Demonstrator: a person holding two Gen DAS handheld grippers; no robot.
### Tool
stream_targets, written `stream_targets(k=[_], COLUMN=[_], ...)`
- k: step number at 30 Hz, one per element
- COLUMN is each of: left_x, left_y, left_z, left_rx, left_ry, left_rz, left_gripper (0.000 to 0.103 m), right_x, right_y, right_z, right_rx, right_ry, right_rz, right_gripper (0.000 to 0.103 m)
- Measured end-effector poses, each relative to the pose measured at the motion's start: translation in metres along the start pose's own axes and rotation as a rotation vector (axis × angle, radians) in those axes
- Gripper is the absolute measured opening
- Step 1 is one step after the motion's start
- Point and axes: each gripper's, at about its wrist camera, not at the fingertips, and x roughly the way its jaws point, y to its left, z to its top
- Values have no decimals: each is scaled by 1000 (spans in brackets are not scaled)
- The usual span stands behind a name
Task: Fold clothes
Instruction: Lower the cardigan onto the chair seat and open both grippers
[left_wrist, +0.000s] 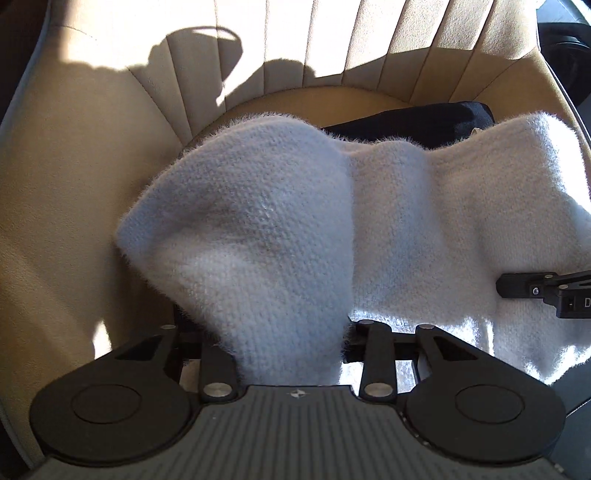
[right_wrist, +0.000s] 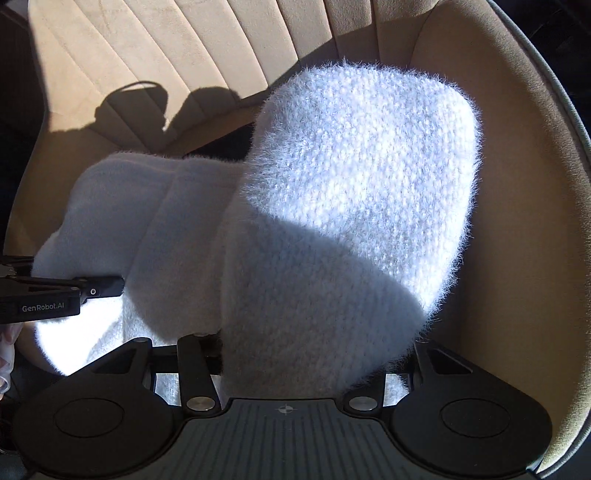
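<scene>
**Two claws each pinch a fluffy white sweater over a tan chair seat**

A fuzzy white knit sweater (left_wrist: 424, 206) lies across the seat of a tan upholstered chair (left_wrist: 66, 184) with a ribbed, fan-shaped backrest. Sunlight falls in patches on the fabric and the chair.

The left claw (left_wrist: 288, 343) is closed on a bunch of the sweater, which rises out from between its fingers and billows into a rounded hump in front of the camera. The right claw (right_wrist: 317, 354) is likewise closed on another thick fold of the sweater, lifted up in a tall, sunlit mound near the chair's right arm.

Behind the sweater, against the backrest, a dark garment (left_wrist: 417, 122) partly shows. Each claw's black tip appears at the edge of the other's view, resting just above the knit.
</scene>
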Motion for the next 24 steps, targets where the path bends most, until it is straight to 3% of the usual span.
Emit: stream_targets(k=[2, 4, 5, 8, 11, 16, 20, 22, 24], left_x=[6, 8, 7, -4, -29, -78, -93, -92, -87], left_y=[-5, -8, -7, 0, 12, 18, 16, 7, -4], left_z=[-9, -13, -13, -10, -12, -13, -14, -21, -31], left_rx=[27, 39, 39, 32, 28, 44, -8, 6, 37], left_ry=[-37, -55, -54, -37, -43, -131, -155, -139, -117], left_rz=[37, 71, 81, 66, 61, 78, -67, -128, -143], left_gripper=[45, 59, 66, 66, 67, 66, 66, 66, 66], right_x=[9, 22, 24, 17, -10, -59, -101, -94, -53], right_y=[-2, 2, 6, 10, 6, 2, 0, 7, 30], right_z=[-4, -9, -11, -17, -24, -38, -56, -56, -37], right_rx=[4, 19, 14, 20, 55, 125, 198, 207, 182], right_ry=[-6, -22, -36, -76, -112, -189, -262, -255, -224], right_rz=[-44, -105, -137, -204, -224, -243, -179, -124, -86], right_gripper=[44, 47, 53, 75, 84, 81, 63, 60, 58])
